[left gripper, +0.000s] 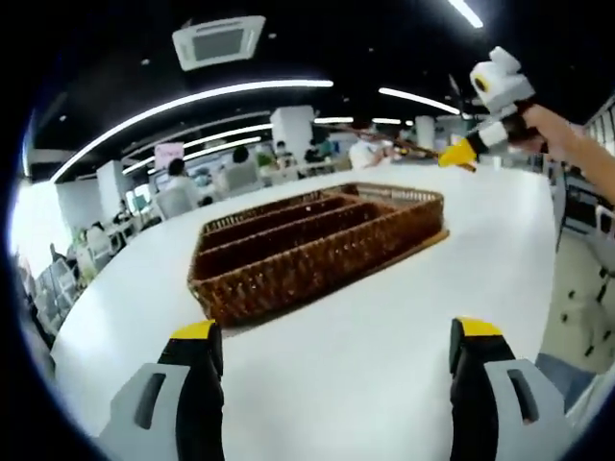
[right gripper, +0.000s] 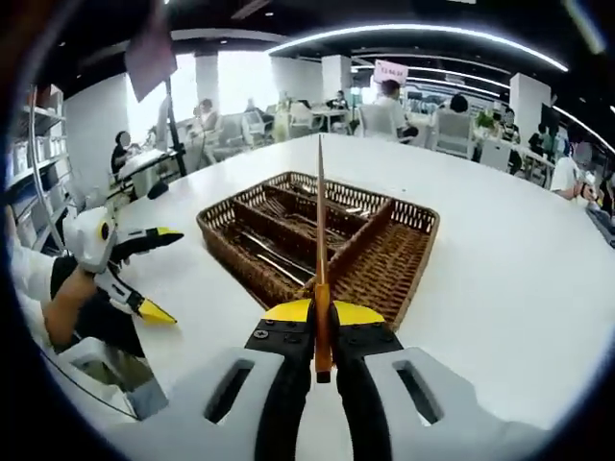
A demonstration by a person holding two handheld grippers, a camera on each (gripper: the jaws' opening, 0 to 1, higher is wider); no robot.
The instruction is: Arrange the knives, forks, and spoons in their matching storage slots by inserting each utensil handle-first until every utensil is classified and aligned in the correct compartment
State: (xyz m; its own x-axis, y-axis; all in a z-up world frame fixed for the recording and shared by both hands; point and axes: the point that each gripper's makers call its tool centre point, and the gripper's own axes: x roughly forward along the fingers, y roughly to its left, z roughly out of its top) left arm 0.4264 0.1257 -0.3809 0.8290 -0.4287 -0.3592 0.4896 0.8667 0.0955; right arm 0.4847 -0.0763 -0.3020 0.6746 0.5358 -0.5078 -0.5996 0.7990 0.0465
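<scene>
1. The wicker tray (right gripper: 389, 274) is showing a dark brown woven pattern, its dividers the same brown.
2. The table (left gripper: 384, 317) is looking plain white.
3. The right gripper (right gripper: 323, 322) is showing yellow tips on black jaws over a pale grey body, and is clamping a utensil (right gripper: 321, 240) that is looking orange-brown.
4. The left gripper (left gripper: 336, 346) is wearing the same yellow, black and grey.
5. Utensils (right gripper: 274, 254) lying in the tray are gleaming silver.

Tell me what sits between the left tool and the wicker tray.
Nothing: in the left gripper view, bare white table separates the left tool from the wicker tray.
</scene>
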